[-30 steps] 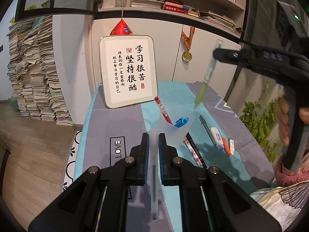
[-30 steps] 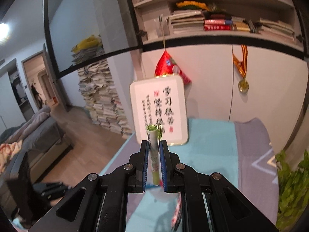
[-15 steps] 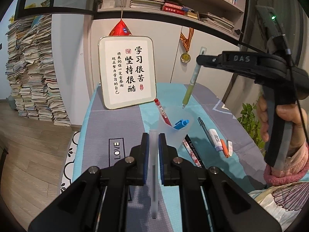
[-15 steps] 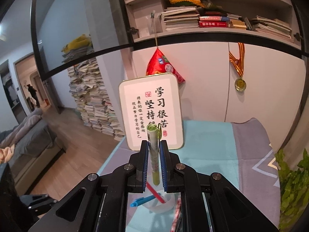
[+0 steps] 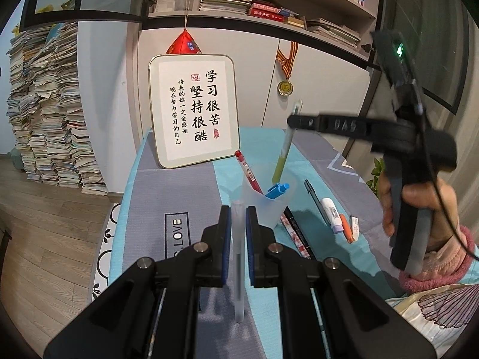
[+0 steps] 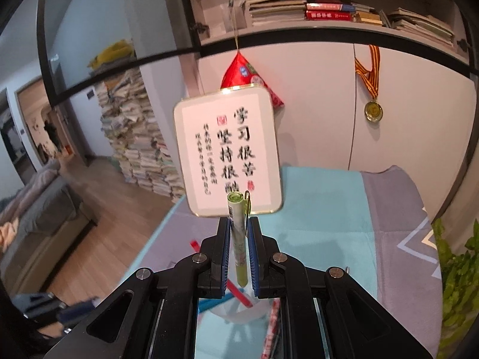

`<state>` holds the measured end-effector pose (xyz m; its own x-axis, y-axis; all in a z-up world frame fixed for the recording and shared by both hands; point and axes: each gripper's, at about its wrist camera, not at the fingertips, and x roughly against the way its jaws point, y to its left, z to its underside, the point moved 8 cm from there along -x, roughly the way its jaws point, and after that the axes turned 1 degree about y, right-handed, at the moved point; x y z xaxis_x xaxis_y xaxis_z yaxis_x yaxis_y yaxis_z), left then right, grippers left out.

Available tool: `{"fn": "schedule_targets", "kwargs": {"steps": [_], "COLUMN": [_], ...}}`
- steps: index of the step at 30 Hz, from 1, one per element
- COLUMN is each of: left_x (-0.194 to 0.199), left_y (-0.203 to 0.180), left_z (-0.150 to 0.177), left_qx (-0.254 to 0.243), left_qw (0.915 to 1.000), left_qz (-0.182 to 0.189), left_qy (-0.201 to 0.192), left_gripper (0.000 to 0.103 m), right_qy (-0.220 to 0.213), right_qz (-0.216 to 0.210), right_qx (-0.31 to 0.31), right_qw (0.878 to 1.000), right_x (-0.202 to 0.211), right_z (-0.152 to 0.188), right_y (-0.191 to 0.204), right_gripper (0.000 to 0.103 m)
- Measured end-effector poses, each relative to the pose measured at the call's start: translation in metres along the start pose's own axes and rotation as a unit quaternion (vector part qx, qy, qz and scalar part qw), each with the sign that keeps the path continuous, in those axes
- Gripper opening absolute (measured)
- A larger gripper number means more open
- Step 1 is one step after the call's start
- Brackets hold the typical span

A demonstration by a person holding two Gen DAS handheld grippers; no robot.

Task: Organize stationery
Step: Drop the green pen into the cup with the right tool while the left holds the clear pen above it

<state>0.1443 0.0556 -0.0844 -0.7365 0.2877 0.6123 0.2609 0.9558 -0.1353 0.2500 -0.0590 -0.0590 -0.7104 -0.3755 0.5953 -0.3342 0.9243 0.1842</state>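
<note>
The right gripper point(image 6: 238, 239) clamps a green pen point(image 6: 238, 239) upright between its fingers, tip just above the translucent cup point(image 5: 271, 206). The left gripper point(image 5: 238, 218) pinches a frosted clear pen point(image 5: 238, 257) near the cup's left side.

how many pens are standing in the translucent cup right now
2: a red pen leaning left and a blue pen at the rim of the translucent plastic cup. The green pen hangs above it in the right gripper.
</note>
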Motion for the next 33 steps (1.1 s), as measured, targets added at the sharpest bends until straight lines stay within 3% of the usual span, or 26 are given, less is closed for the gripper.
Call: {"fn": "schedule_targets", "kwargs": {"steps": [20,28,33], "left_x": [-0.001,-0.003,-0.003], "left_y": [-0.011,-0.015,-0.015], "left_z": [0.002,0.001,-0.006], "left_qx": [-0.010,-0.014,-0.021], "left_qw": [0.9999,0.9999,0.9998], "left_qz": [0.005,0.004,-0.007], "left_qy": [0.004,0.006,-0.001], "left_gripper": [0.008,0.008,0.008], "right_qy": [0.101,0.109,0.099], "right_qz": [-0.019,-0.043,-0.034], "right_qx": [-0.035,-0.051,-0.021], "right_qw": [0.994,0.992,0.994], "right_x": [-0.036,-0.016,0.011], "right_z": [0.060,0.066,0.078], "right_y": [-0.013,-0.011,-0.007], "right_gripper": [0.013,0.013,0.013]}}
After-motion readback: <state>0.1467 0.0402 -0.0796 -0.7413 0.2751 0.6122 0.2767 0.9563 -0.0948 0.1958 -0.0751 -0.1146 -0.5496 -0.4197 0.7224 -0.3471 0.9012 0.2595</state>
